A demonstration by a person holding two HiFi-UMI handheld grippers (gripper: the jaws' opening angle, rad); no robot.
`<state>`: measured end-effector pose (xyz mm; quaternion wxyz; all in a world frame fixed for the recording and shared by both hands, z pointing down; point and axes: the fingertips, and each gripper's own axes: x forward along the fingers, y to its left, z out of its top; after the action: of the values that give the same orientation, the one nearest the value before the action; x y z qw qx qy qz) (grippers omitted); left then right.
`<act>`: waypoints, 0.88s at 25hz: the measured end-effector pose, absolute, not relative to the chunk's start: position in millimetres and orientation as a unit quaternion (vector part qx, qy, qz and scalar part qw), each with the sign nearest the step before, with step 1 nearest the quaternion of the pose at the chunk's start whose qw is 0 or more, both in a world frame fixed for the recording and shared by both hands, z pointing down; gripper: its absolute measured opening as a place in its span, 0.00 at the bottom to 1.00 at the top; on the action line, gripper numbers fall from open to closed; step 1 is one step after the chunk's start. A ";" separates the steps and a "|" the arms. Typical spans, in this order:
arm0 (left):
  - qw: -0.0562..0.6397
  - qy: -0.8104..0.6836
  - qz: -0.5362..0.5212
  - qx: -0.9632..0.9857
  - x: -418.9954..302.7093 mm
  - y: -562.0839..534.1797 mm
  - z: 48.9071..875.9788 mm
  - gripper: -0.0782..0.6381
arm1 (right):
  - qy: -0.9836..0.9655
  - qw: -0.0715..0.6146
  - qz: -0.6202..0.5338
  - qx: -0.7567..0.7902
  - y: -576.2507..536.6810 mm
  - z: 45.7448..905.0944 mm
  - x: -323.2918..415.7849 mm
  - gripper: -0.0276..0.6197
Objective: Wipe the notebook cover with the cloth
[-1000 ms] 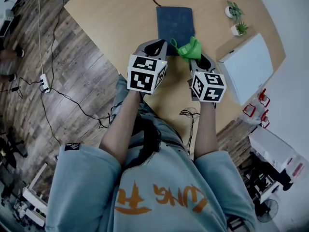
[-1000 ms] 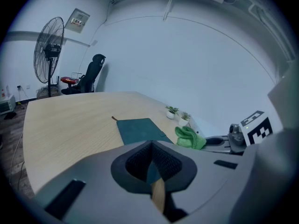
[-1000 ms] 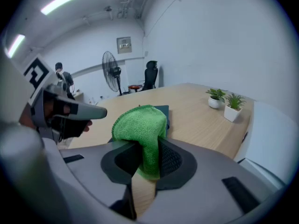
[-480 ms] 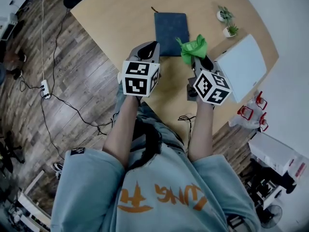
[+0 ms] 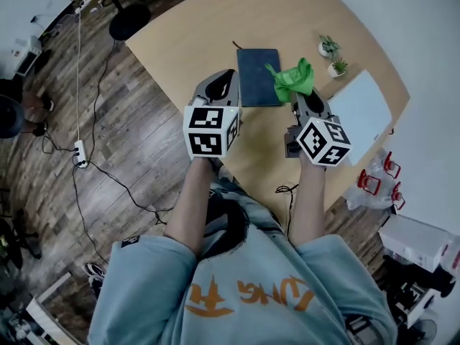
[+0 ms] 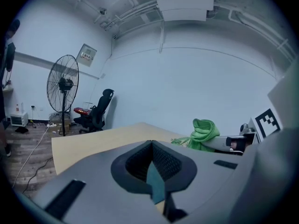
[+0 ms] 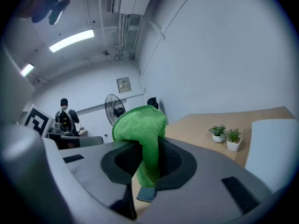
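Notebook: a dark blue rectangular notebook (image 5: pixel 257 75) lies closed and flat on the light wooden table (image 5: pixel 180 38), ahead of both grippers and roughly between them.
Cloth: a bright green fuzzy cloth (image 5: pixel 293 82) is bunched just beside the notebook's right edge; it appears to be off the cover, not yet on it.
Right gripper: the right gripper (image 7: pixel 147 158) pinches a fold of the cloth, with most of the fabric mushrooming above the jaws.
Left gripper: the left gripper (image 6: pixel 152 166) has its jaws pressed together on nothing and sits by the notebook's near left corner.
Step in hand: bringing the cloth onto the cover, by my reading; no wiping contact shows.
Doing it well: tip the right gripper down so the loose bulge meets the cover rather than the jaws, then sweep in long strokes along the notebook. The left gripper could press a corner so the book does not slide.
Surroundings: two small potted plants in white pots (image 5: pixel 331 57) and a flat white board (image 5: pixel 361 110) stand to the right, close enough to clip on a wide stroke.
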<state>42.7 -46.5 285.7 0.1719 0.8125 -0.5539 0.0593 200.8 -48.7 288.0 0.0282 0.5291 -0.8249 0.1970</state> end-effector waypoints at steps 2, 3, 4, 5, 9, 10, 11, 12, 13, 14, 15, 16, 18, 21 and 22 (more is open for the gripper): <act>0.159 -0.559 0.052 0.812 37.5 -45.6 271.0 0.13 | -0.831 0.006 0.194 0.521 -49.0 272.5 193.9 0.14; 0.151 -0.561 0.050 0.813 34.2 -46.2 262.9 0.13 | -0.832 -0.001 0.189 0.521 -49.7 265.1 190.9 0.14; 0.142 -0.562 0.047 0.813 31.1 -46.9 255.0 0.13 | -0.832 -0.006 0.185 0.522 -50.7 258.6 188.5 0.14; 0.135 -0.564 0.044 0.814 28.6 -47.6 247.5 0.13 | -0.831 -0.007 0.182 0.525 -51.9 252.7 187.1 0.14; 0.115 -0.567 0.024 0.815 23.7 -54.1 218.8 0.13 | -0.829 0.002 0.167 0.534 -59.0 225.3 181.2 0.14; 0.109 -0.565 0.019 0.818 24.0 -55.8 210.8 0.13 | -0.829 -0.001 0.159 0.535 -59.3 216.4 179.8 0.14; 0.102 -0.563 0.015 0.820 24.9 -57.5 202.1 0.13 | -0.830 -0.005 0.152 0.536 -59.5 206.8 179.0 0.14; 0.094 -0.560 0.011 0.823 26.1 -59.1 193.3 0.13 | -0.831 -0.011 0.143 0.538 -59.5 197.2 178.9 0.14; 0.086 -0.557 0.007 0.826 27.2 -60.5 185.0 0.13 | -0.831 -0.015 0.134 0.540 -59.5 188.5 179.0 0.14; 0.079 -0.555 0.005 0.828 27.7 -61.9 177.8 0.13 | -0.830 -0.017 0.125 0.544 -59.7 180.9 179.1 0.14; 0.073 -0.553 0.002 0.830 27.3 -63.3 171.7 0.13 | -0.828 -0.018 0.118 0.548 -60.2 174.9 179.2 0.14; 0.068 -0.552 0.000 0.831 26.2 -64.4 166.6 0.13 | -0.826 -0.018 0.112 0.552 -60.7 170.3 179.6 0.14; 0.059 -0.554 -0.003 0.830 22.6 -64.7 158.8 0.13 | -0.820 -0.015 0.102 0.563 -59.9 163.9 181.5 0.14; 0.047 -0.556 -0.005 0.830 17.3 -64.0 152.1 0.13 | -0.814 -0.015 0.089 0.574 -56.4 157.2 182.6 0.14; 0.047 -0.555 -0.004 0.831 15.2 -64.8 151.6 0.13 | -0.813 -0.015 0.086 0.576 -55.7 156.4 181.9 0.14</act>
<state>15.2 -64.8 151.6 0.0470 0.8307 -0.5548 -0.0042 181.9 -55.7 156.4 -0.0151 0.5759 -0.8128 0.0860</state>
